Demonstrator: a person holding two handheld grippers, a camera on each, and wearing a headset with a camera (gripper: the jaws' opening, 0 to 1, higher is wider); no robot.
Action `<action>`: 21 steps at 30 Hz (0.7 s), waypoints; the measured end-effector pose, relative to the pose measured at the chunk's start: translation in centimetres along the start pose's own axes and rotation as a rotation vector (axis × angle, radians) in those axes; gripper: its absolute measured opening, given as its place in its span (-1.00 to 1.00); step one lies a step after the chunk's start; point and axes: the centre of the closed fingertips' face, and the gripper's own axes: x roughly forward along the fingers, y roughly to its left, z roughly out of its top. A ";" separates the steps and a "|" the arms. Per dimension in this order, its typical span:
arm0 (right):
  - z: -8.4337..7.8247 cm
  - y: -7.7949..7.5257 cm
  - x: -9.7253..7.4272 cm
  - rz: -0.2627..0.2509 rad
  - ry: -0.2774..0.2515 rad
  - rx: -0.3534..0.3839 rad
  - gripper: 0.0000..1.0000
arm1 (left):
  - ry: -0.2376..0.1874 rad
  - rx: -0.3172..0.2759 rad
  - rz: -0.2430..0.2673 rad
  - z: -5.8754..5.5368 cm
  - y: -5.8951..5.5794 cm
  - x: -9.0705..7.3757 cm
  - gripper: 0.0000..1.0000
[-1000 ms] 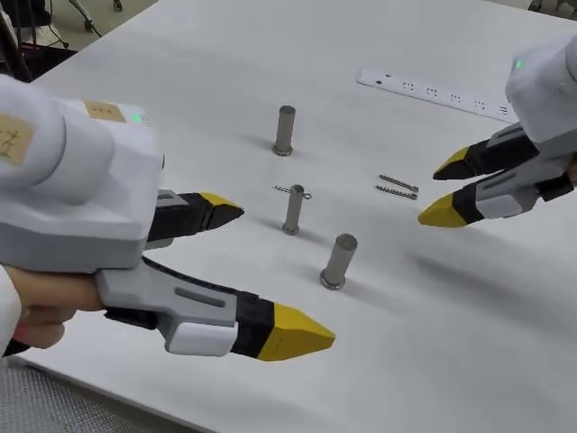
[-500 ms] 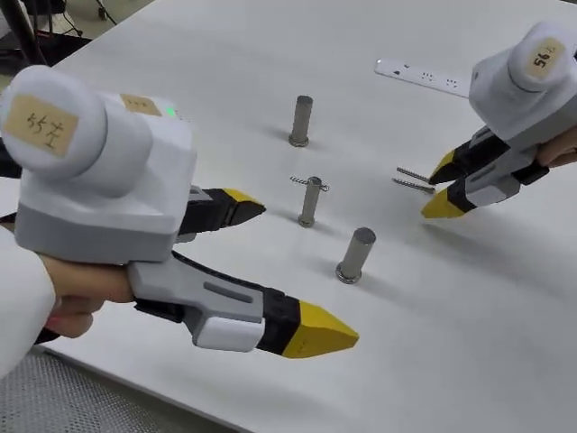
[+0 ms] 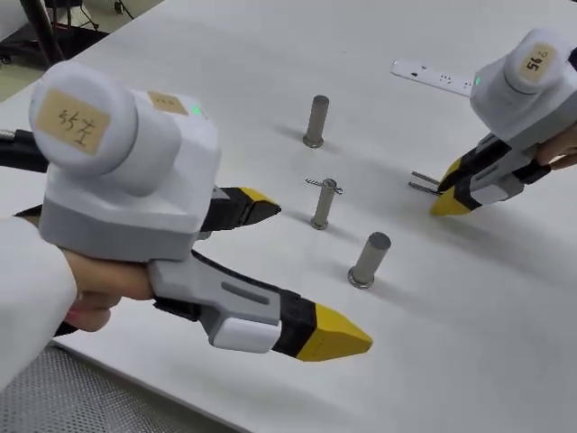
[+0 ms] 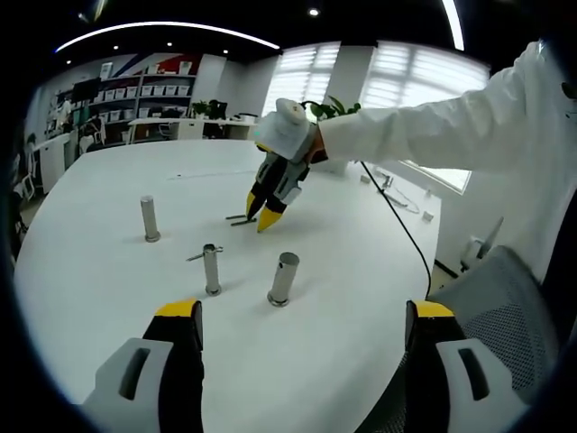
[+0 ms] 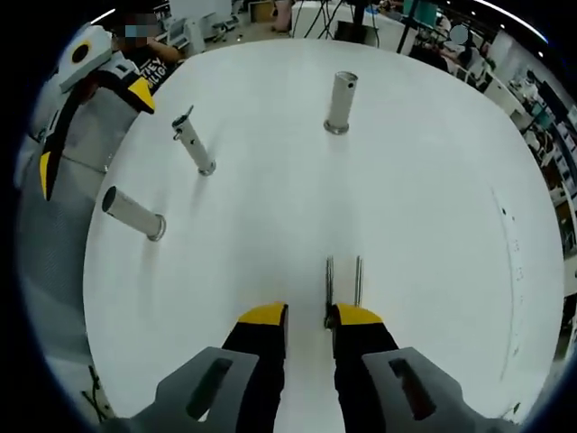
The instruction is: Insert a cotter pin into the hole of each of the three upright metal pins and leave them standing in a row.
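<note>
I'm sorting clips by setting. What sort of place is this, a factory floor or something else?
Probably an office or lab room rather than a factory floor: a large white table with a mesh chair beside it, shelves along the far wall, and blinds on the windows.

55 tag (image 3: 69,122) on left claw (image 3: 320,275), 56 tag (image 3: 537,61) on right claw (image 3: 439,200)

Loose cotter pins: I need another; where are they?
Head view, right side: cotter pins lie at the right gripper's tips, right of the middle pin.
</note>
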 end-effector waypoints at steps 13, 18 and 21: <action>0.1 -0.4 0.3 0.000 0.100 0.054 -0.94 | -0.034 -0.027 0.028 0.5 0.9 -0.5 0.79; 0.2 -0.5 0.4 0.002 0.137 0.067 -1.00 | -0.043 -0.036 0.042 0.7 1.2 -0.5 0.78; 0.2 -0.5 0.4 0.014 0.168 0.030 -1.00 | -0.054 -0.043 0.052 0.9 1.5 -0.7 0.77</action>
